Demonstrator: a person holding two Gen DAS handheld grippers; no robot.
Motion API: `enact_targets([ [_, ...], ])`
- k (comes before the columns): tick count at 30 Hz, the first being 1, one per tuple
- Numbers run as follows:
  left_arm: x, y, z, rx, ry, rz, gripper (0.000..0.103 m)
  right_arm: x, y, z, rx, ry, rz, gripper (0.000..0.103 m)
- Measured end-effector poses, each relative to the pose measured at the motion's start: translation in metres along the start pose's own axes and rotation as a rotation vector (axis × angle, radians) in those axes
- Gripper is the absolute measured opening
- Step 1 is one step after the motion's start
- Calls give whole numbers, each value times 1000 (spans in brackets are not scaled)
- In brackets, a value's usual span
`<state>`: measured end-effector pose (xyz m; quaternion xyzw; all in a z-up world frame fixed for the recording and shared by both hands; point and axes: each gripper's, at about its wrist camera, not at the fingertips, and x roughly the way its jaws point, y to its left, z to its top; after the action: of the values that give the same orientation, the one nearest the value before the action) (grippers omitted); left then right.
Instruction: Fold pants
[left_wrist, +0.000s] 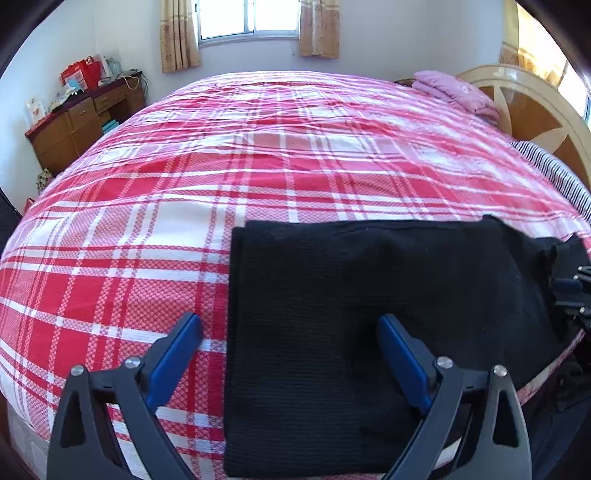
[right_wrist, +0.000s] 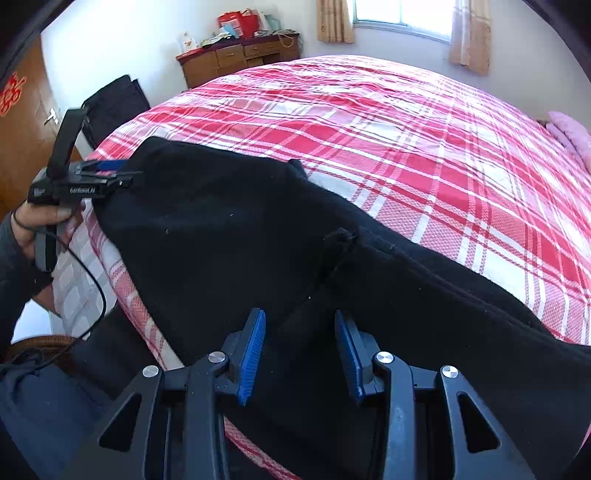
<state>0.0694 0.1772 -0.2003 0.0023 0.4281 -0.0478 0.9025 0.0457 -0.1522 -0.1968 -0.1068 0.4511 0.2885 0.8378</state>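
Black pants (left_wrist: 369, 314) lie flat along the near edge of the bed, also in the right wrist view (right_wrist: 229, 229). My left gripper (left_wrist: 290, 326) is open just above the pants' left end, one finger over the bedspread, one over the cloth. It shows from the side in the right wrist view (right_wrist: 110, 173). My right gripper (right_wrist: 300, 325) is open, its blue pads either side of a fold in the pants near the bed edge. Part of it shows at the right edge of the left wrist view (left_wrist: 572, 291).
The bed has a red and white plaid cover (left_wrist: 258, 166). A pink folded quilt (left_wrist: 454, 90) and a wooden headboard (left_wrist: 535, 110) are at the right. A cluttered wooden desk (left_wrist: 85, 114) stands by the wall. A black chair (right_wrist: 114, 103) stands beside the bed.
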Motion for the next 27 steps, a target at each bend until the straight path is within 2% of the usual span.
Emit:
enact_targets([
  [4,-3,3,0,-35,4,-78,93,-8,-7,-1,34,-34,37,41],
  [6,-3,0,-1,-26,10,-86,89,-7,-11,-1,47,-42,33,41],
  [9,-4,4,0,-9,23,-64,75,-6,-12,-2,48,-52,29,41],
  [11,-6,13,1,-32,23,-87,67,-6,-10,-2,37,-57,19,41],
  [13,-4,18,-1,-53,27,-125,66,-5,-7,-2,26,-61,14,41],
  [17,0,12,-5,-39,13,-118,66,-5,-5,-2,21,-67,8,41],
  [22,-5,11,-3,-69,-20,-167,66,-5,-6,-3,15,-67,5,41],
  [23,-6,10,-2,-69,-23,-181,65,-5,-6,-4,14,-67,5,41],
  [25,-7,8,0,-58,-24,-188,51,-4,-6,-4,13,-67,5,41],
  [27,-6,14,0,-73,-28,-167,50,-3,-6,-4,12,-67,4,41],
])
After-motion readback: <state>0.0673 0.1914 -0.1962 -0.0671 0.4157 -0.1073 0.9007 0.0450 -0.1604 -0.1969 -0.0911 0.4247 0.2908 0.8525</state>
